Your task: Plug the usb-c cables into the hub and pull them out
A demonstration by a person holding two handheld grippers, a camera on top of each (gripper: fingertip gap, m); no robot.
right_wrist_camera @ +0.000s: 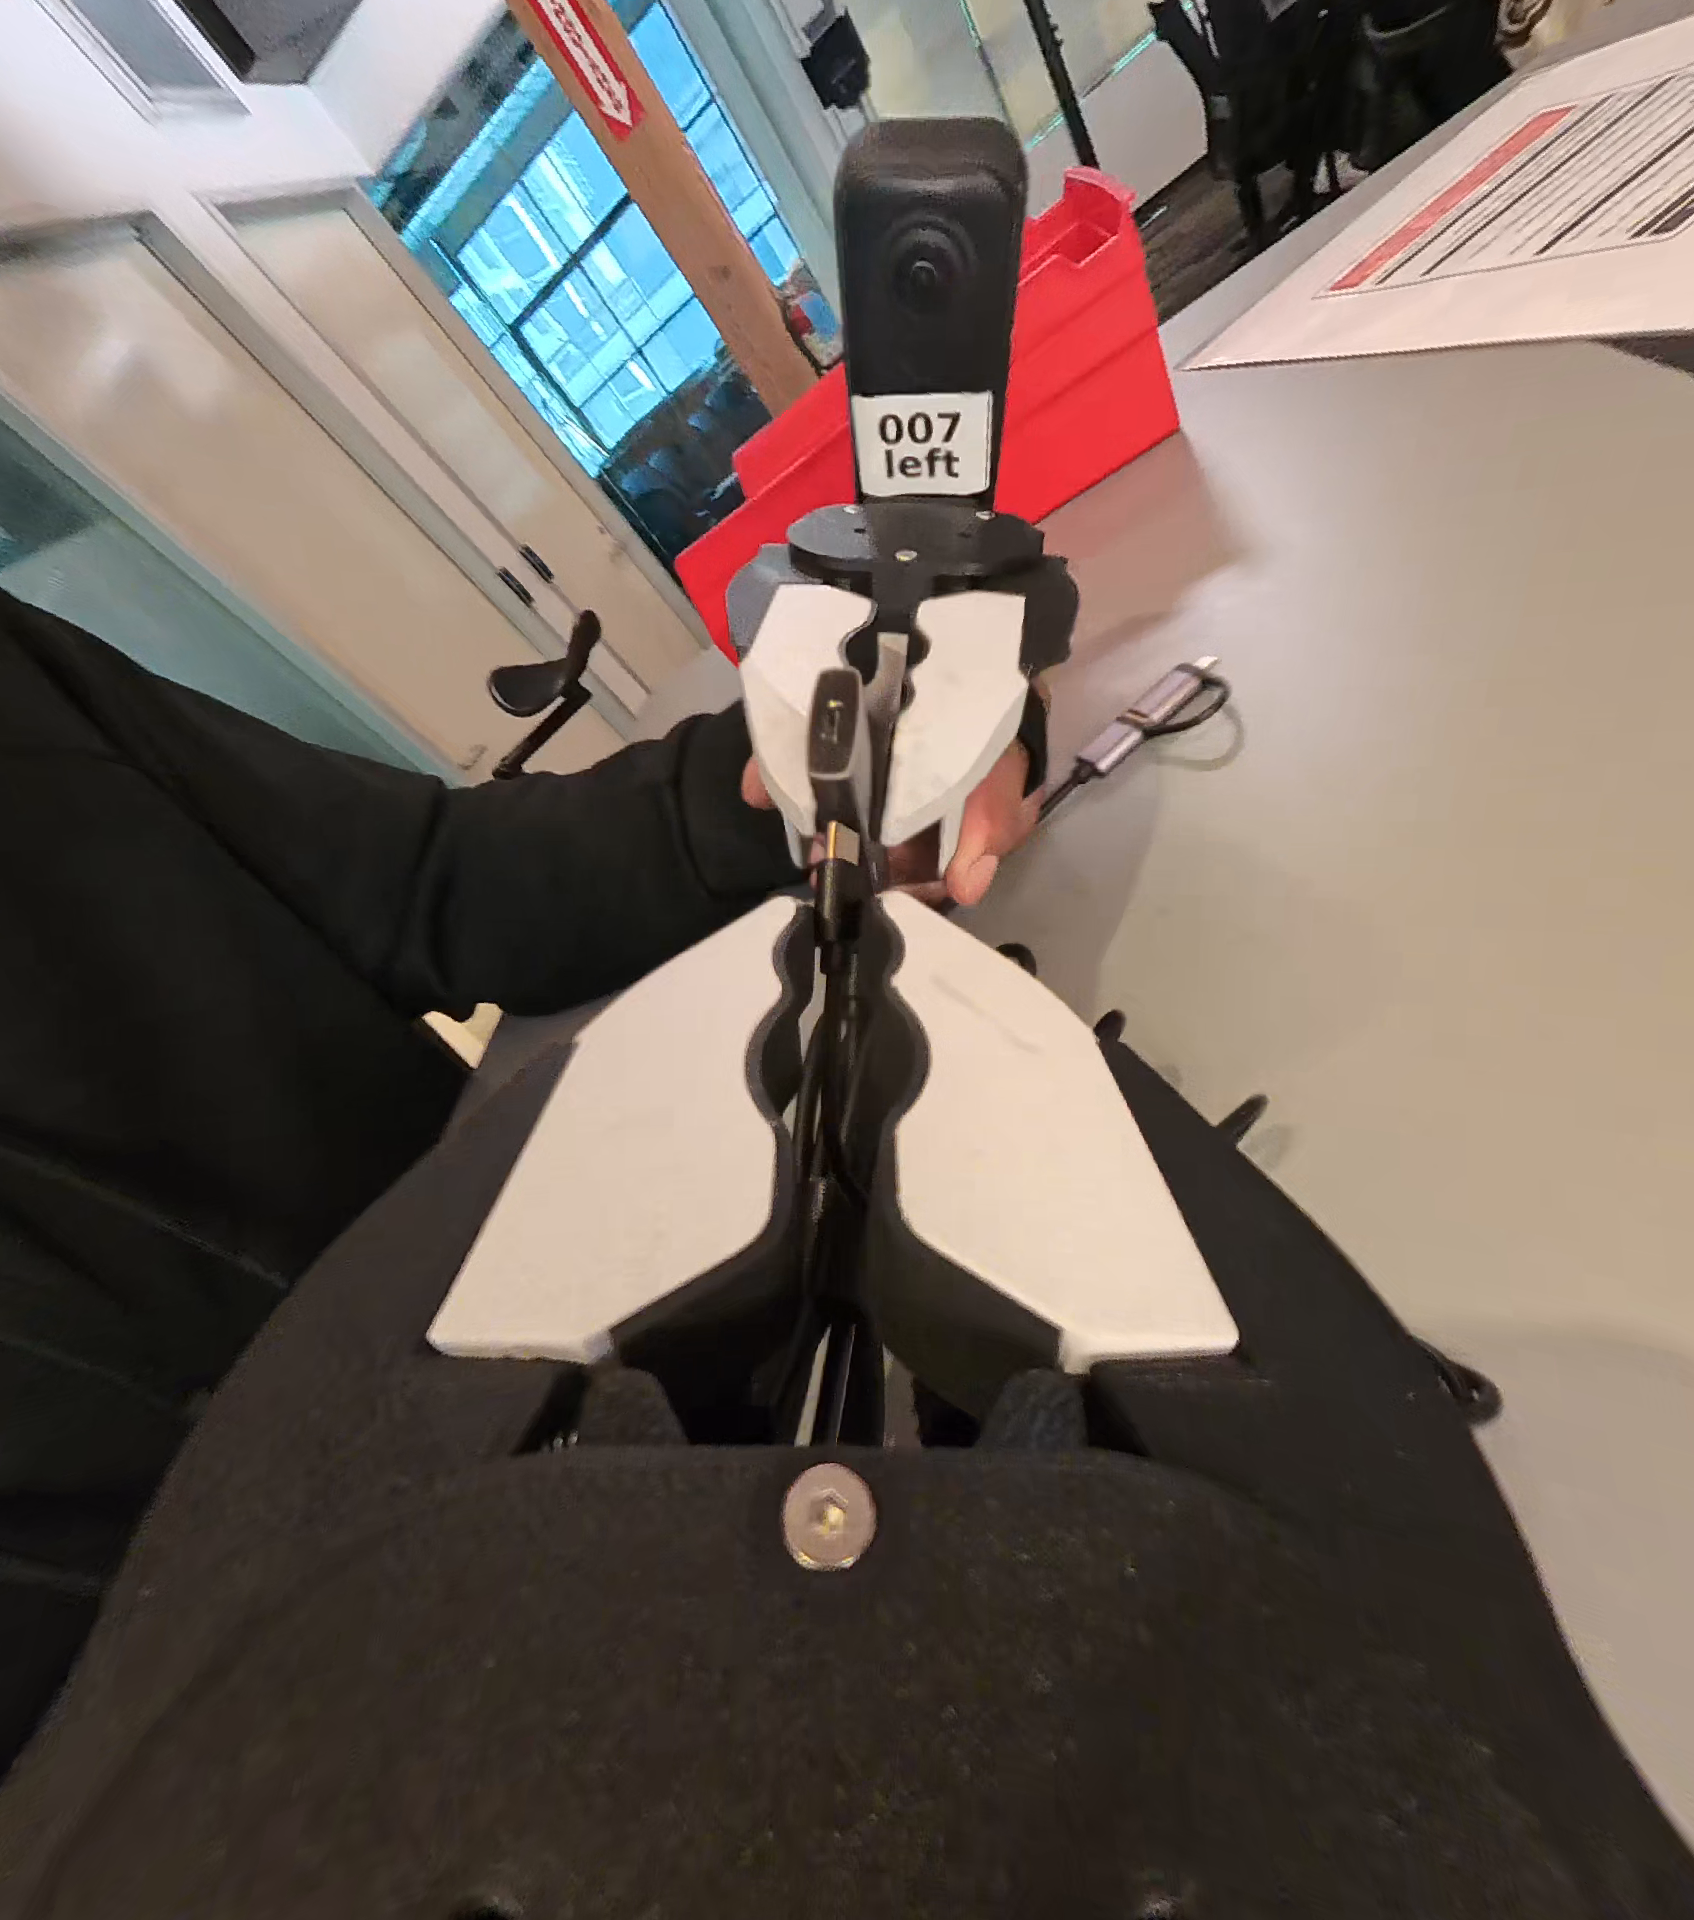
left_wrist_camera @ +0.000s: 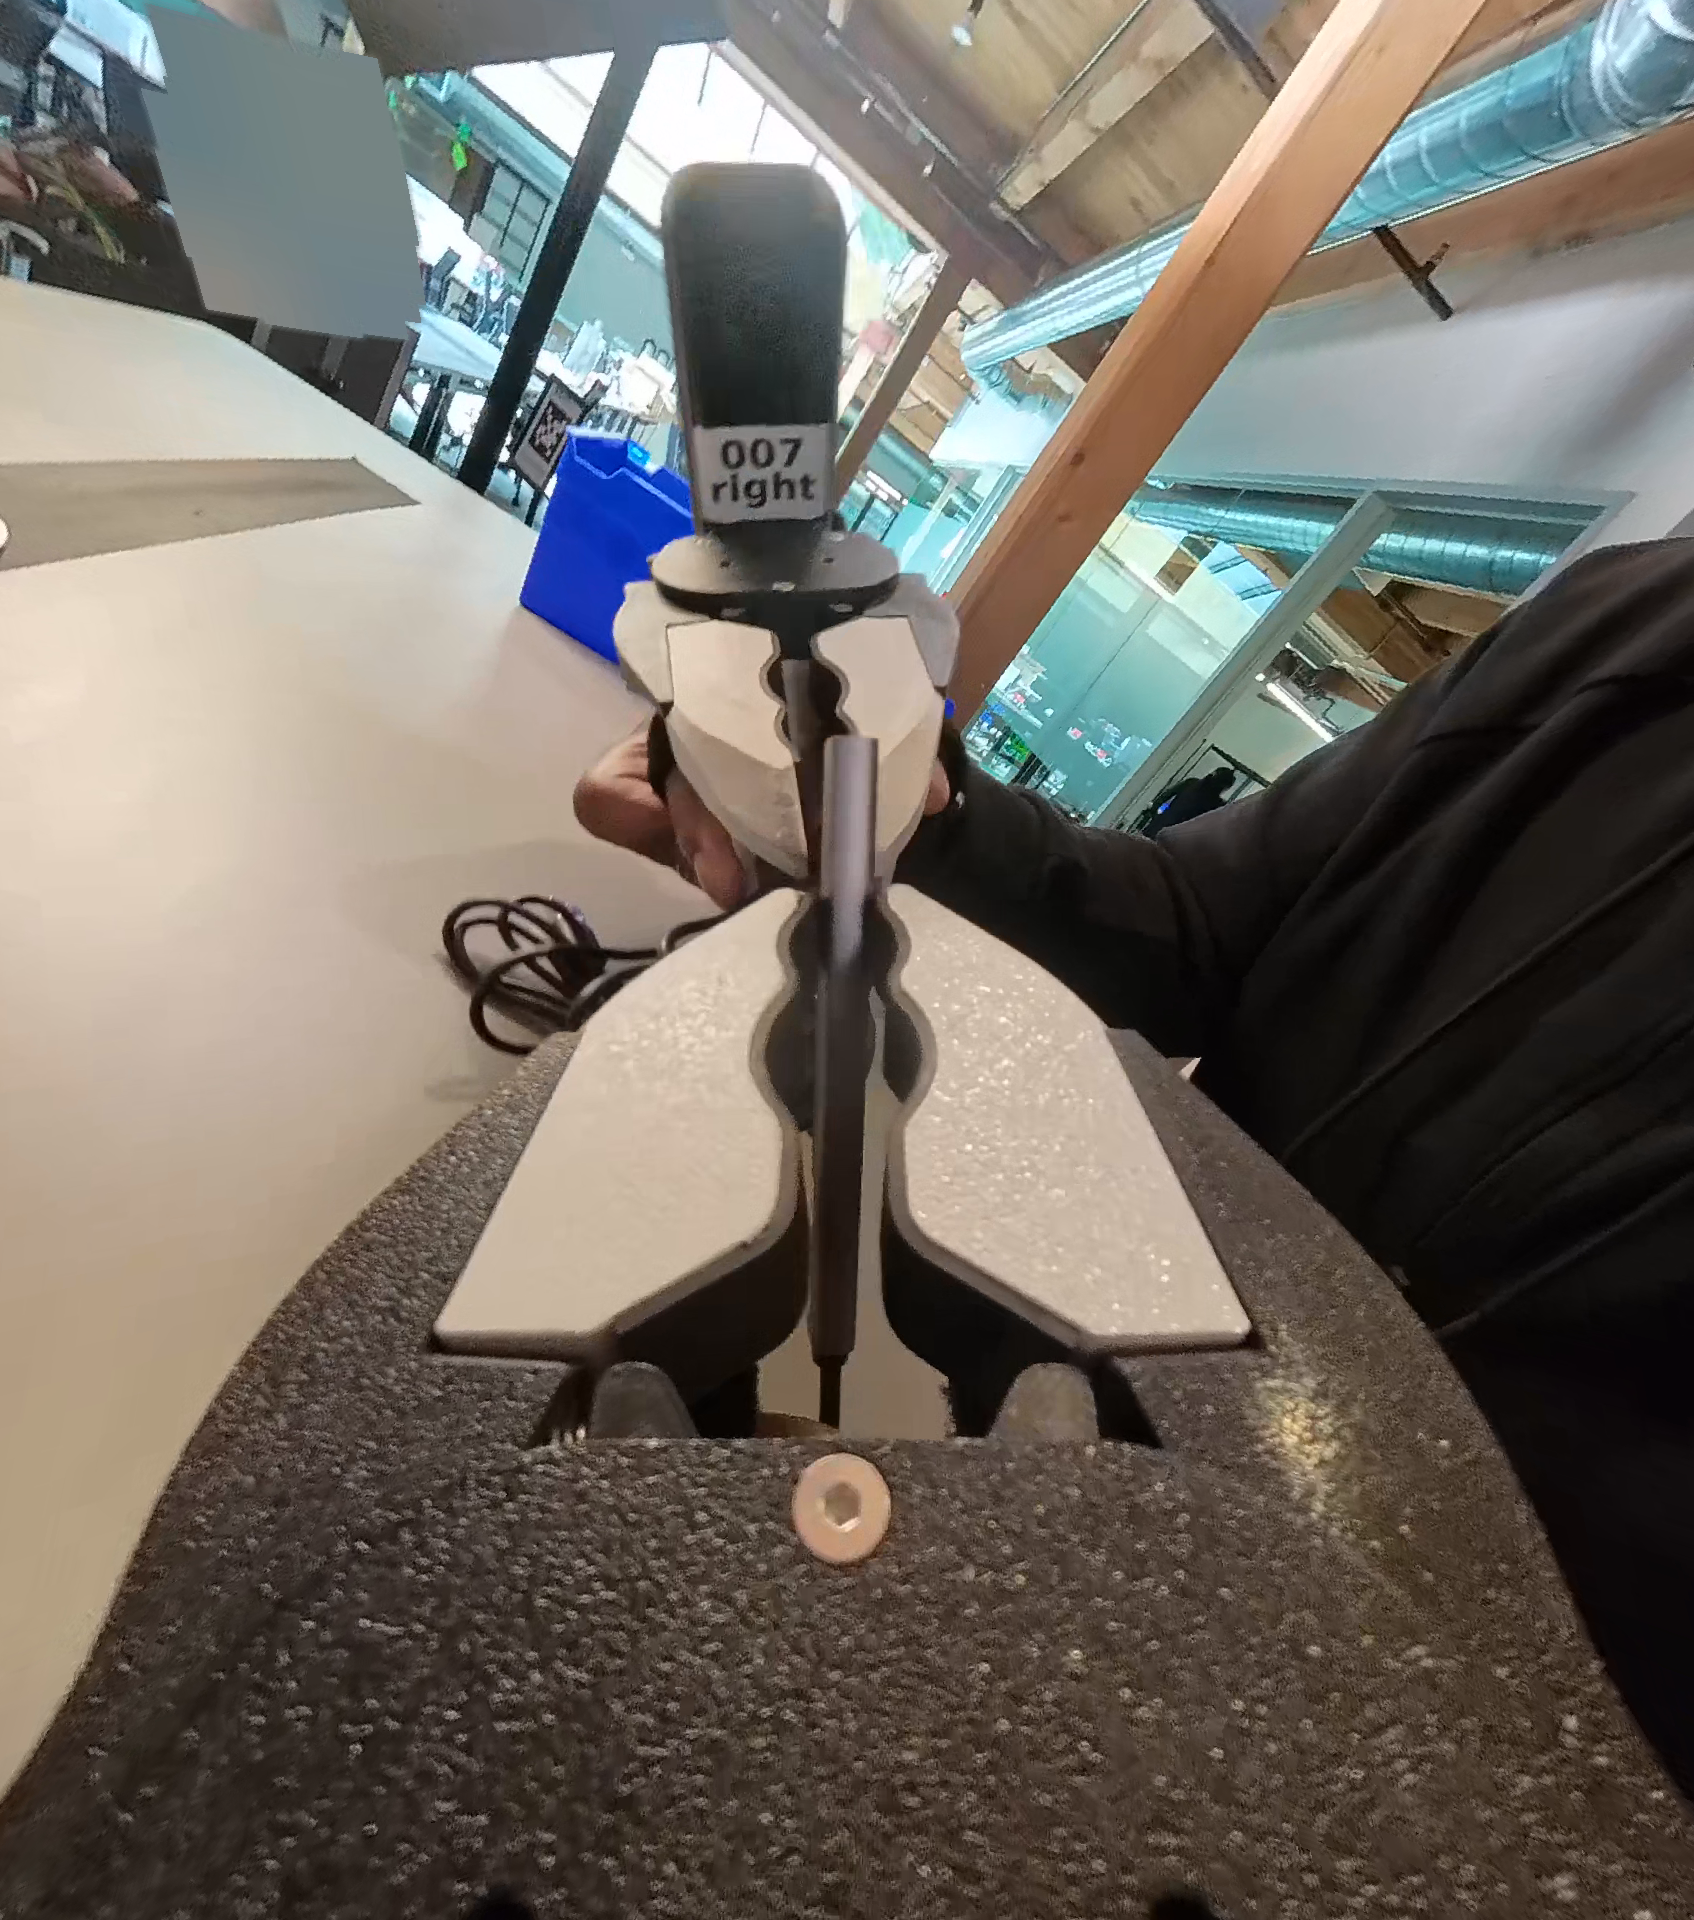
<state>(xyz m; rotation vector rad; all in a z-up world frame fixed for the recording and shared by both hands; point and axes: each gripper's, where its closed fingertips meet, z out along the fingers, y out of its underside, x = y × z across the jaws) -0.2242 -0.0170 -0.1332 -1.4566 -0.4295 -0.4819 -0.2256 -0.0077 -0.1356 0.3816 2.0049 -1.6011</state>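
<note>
My left gripper point(left_wrist_camera: 838, 906) is shut on a slim grey hub point(left_wrist_camera: 838, 1039), held edge-on above the table. My right gripper point(right_wrist_camera: 838, 920) is shut on the black plug of a usb-c cable point(right_wrist_camera: 835, 896), whose cord runs back between the fingers. The two grippers face each other, tip to tip. In the right wrist view the plug's metal tip meets the end of the hub point(right_wrist_camera: 835, 738), held by the left gripper point(right_wrist_camera: 864, 831). How deep it sits in the port I cannot tell. The right gripper point(left_wrist_camera: 827, 842) also shows in the left wrist view.
A second grey hub with cables point(right_wrist_camera: 1134, 717) lies on the grey table point(right_wrist_camera: 1445, 831). A coiled black cable point(left_wrist_camera: 531, 966) lies on the table. A red bin point(right_wrist_camera: 1082, 343), a blue bin point(left_wrist_camera: 604, 540) and a printed sheet point(right_wrist_camera: 1549, 177) stand farther off. A person's black sleeve point(right_wrist_camera: 510, 862) is close. The grippers are tip to tip, or close to it.
</note>
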